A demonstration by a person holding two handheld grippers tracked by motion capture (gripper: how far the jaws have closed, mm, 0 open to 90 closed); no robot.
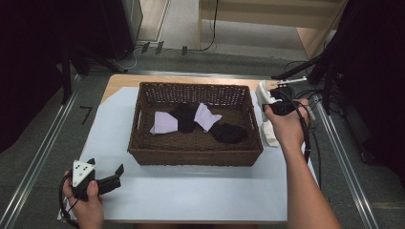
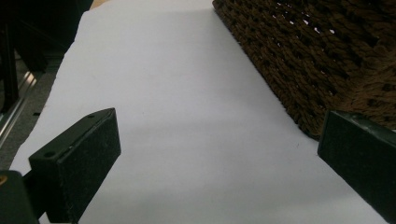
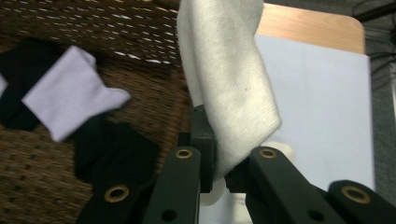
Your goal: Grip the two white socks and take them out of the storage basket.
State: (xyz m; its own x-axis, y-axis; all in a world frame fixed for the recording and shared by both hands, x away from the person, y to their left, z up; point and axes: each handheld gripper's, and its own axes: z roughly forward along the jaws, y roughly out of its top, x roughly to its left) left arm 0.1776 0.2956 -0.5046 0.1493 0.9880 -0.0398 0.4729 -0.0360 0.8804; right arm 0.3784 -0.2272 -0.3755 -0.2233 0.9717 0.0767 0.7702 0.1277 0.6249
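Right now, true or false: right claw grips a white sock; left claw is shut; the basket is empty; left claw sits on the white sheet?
1. The right claw is clamped on a white fabric sock: true.
2. The left claw is shut: false, its jaws stand wide apart with nothing between them.
3. The brown woven wicker basket is empty: false, it holds lilac and black socks.
4. The left claw sits over the white sheet: true.

Table (image 1: 114, 81), white sheet (image 1: 191, 191), wicker basket (image 1: 196, 155)
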